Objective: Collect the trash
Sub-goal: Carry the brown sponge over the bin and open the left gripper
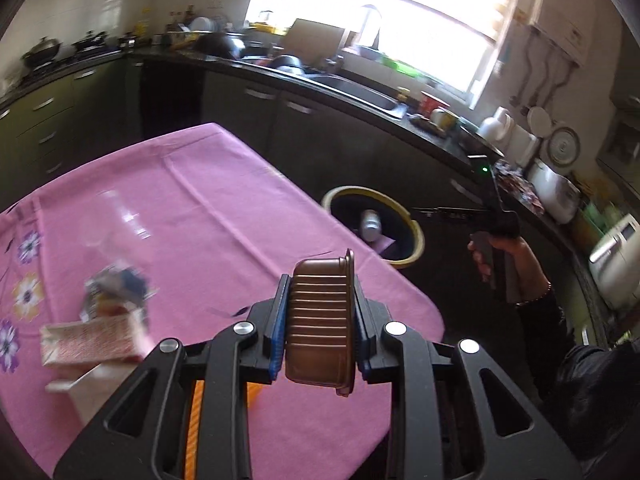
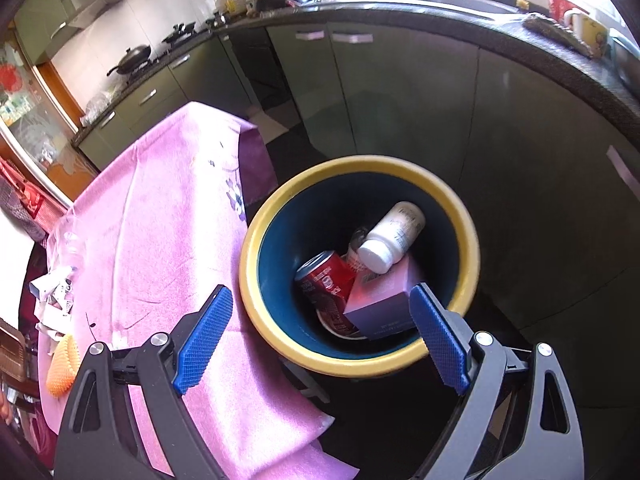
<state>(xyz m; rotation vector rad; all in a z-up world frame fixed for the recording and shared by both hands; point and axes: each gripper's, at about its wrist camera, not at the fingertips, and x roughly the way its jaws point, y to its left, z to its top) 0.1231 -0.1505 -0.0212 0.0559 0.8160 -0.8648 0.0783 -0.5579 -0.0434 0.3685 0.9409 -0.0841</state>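
Bin (image 1: 416, 236) beside the pink-clothed desk (image 1: 208, 200) is my mark: left tool (image 1: 320, 332) clamps a brown ribbed tub (image 1: 320, 320) short of its yellow rim, so I should carry it over the opening before letting go, right tool (image 2: 320, 336) gaping empty above.

The bin (image 2: 360, 264) stood on the floor beside the cloth-covered counter (image 2: 160, 216), with a can (image 2: 324, 280), bottle (image 2: 394, 236) and box (image 2: 380, 304) inside.

Both grippers are black frames with silver screws and blue cross-hatched pads (image 2: 206, 330). Beyond the pink table's edge, the person's hand (image 1: 496, 258) wears a bracelet (image 1: 538, 294) and black sleeve (image 1: 588, 392).
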